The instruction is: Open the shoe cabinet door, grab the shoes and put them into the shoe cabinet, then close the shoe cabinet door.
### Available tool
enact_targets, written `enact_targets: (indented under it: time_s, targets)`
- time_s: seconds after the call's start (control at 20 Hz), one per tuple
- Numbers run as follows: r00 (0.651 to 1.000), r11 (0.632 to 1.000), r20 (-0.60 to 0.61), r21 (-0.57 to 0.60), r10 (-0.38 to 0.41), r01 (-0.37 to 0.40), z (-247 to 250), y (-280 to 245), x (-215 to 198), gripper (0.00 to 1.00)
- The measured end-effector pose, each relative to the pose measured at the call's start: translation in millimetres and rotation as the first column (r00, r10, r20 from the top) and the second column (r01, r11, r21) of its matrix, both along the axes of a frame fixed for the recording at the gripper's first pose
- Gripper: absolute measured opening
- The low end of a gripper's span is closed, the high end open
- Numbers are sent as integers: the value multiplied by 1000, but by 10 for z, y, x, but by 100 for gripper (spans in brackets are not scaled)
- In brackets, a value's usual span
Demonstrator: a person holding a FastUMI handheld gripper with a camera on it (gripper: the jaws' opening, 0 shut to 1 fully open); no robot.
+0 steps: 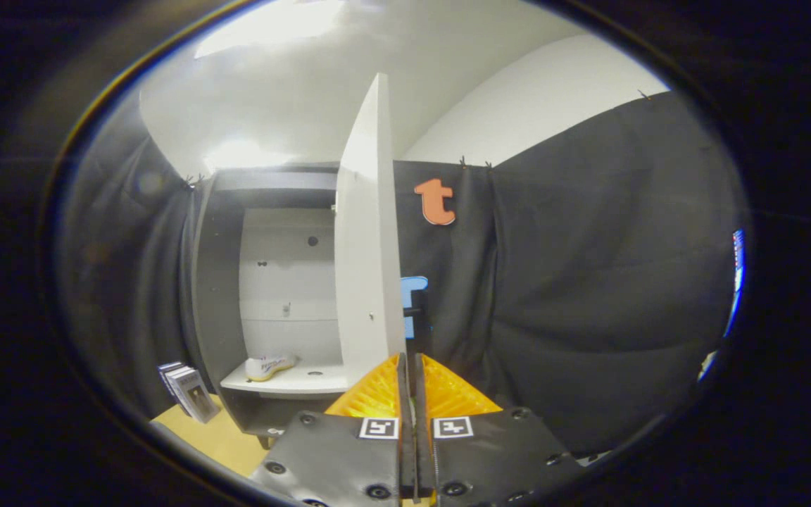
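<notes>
Gripper (411, 366) fingers pressed together, only a thin slit between them, nothing caught in it. Tips sit right at the bottom edge of the cabinet door (370, 239), at 12 o'clock from the fingers; whether they touch the door I can't tell, view is too warped there.

One shoe cabinet (265, 296), dark outer frame, pale back panel, door swung wide open and seen nearly edge-on. Door count: one. It stands upright, hinged on the cabinet's right side.

One shoe (269, 366), light coloured, lying on the pale shelf (300, 382) inside the cabinet, at about 10 o'clock from the fingertips. It rests toward the shelf's left end, sole down. Possibly a second shoe hidden behind it, unclear.

Small stack of books or boxes (187, 391), roughly two or three, leaning outside the cabinet's lower left corner, at 9 o'clock from the fingers, on a tan floor (215, 440). Dark cloth wall (588, 282) runs from 1 to 3 o'clock.
</notes>
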State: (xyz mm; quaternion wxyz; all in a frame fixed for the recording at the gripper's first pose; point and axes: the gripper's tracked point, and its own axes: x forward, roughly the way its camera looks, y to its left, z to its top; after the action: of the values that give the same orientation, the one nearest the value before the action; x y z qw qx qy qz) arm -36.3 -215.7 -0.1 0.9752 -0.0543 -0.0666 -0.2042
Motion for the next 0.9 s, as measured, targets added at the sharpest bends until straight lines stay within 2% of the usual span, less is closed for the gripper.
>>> enact_targets:
  time_s: [0.3, 0.4, 0.6, 0.75, 0.9]
  targets:
    - [997, 998, -55, 1, 58, -58, -307, 552, 239, 4]
    - [991, 994, -87, 21, 104, -103, -493, 780, 363, 7]
    - [973, 986, -170, 84, 154, -141, -1014, 1104, 620, 14]
    - [950, 977, -255, 164, 178, -139, -1521, 1260, 776, 19]
    - [922, 961, -339, 256, 186, -100, -2089, 1297, 870, 21]
